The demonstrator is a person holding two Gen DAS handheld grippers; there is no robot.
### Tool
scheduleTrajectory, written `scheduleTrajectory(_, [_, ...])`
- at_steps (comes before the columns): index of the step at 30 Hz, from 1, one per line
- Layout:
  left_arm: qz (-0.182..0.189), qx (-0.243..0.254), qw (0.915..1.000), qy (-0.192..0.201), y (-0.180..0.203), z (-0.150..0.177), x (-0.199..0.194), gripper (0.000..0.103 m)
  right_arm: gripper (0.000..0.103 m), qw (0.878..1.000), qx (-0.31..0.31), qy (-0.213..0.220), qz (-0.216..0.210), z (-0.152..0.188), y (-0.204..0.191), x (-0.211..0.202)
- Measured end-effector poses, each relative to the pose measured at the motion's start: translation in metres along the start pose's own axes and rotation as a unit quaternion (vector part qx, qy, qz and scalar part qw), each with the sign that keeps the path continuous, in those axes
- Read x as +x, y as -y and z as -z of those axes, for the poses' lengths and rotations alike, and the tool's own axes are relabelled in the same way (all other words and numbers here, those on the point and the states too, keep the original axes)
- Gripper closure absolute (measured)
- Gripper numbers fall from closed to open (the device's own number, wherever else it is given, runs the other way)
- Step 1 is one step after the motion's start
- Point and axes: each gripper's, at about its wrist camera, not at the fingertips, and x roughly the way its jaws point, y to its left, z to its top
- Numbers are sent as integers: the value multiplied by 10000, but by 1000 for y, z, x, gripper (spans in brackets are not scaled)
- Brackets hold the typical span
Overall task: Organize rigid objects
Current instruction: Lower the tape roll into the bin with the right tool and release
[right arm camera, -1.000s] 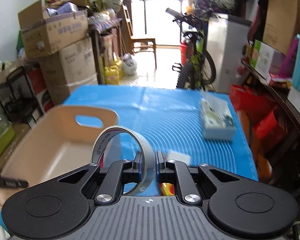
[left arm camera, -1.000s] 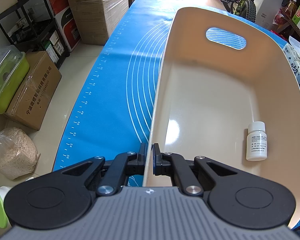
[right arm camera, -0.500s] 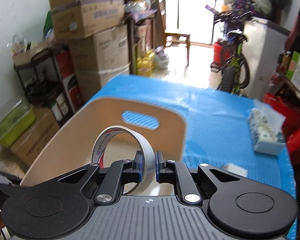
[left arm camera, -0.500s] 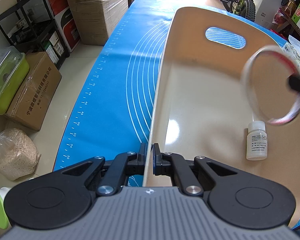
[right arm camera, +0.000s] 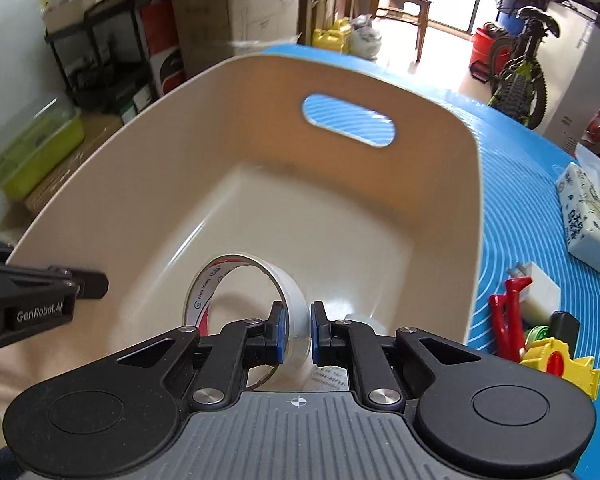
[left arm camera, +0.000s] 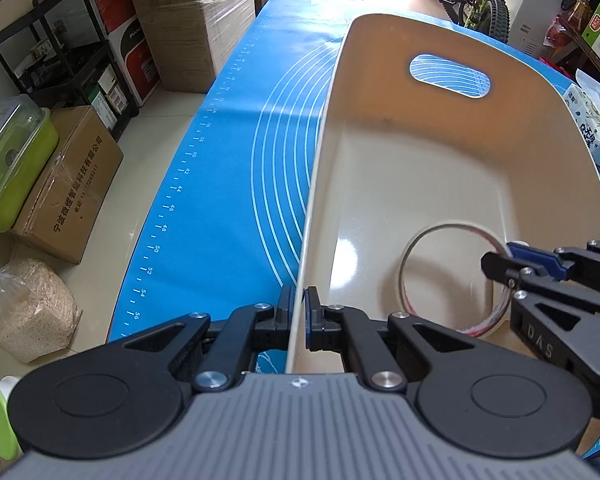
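Two tools engaged: my left tool point(left arm camera: 297, 312) clamps the cream plastic bin's rim point(left arm camera: 312, 200); my right tool point(right arm camera: 296, 330) grips the white tape roll point(right arm camera: 236, 292), low inside the bin.

Glossy smooth plastic bin point(left arm camera: 440, 152), matt mat point(left arm camera: 236, 168)

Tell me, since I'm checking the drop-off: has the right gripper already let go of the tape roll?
No. The right gripper has its pads pressed on the tape roll's band, holding it inside the beige bin.
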Motion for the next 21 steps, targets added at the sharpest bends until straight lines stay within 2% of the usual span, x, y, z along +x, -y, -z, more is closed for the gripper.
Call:
scheduleTrajectory(1, [2, -2, 10000, -2, 0, 0, 0, 96, 78, 10000, 26, 13, -29, 0, 0, -1])
scheduleTrajectory(3, [-2, 4, 10000, -3, 0, -1, 0, 96, 68, 9998, 121, 110, -97, 0, 4, -7])
scheduleTrajectory(8, [1, 6, 10000, -8, 0, -2, 0, 96, 58, 9985, 349, 367, -216, -3, 16, -29])
scheduleTrajectory(11, [-2, 6, 10000, -13, 1, -2, 0, 96, 43, 9967, 491, 617, -206, -4, 26, -48])
scheduleTrajectory(17, [5, 4, 10000, -9, 0, -1, 1, 96, 41, 9926, 756, 941, -101, 4, 54, -81])
scheduleTrajectory(21, [-4, 6, 10000, -10, 1, -1, 1, 96, 40, 9906, 954, 977, 81, 18, 78, -93])
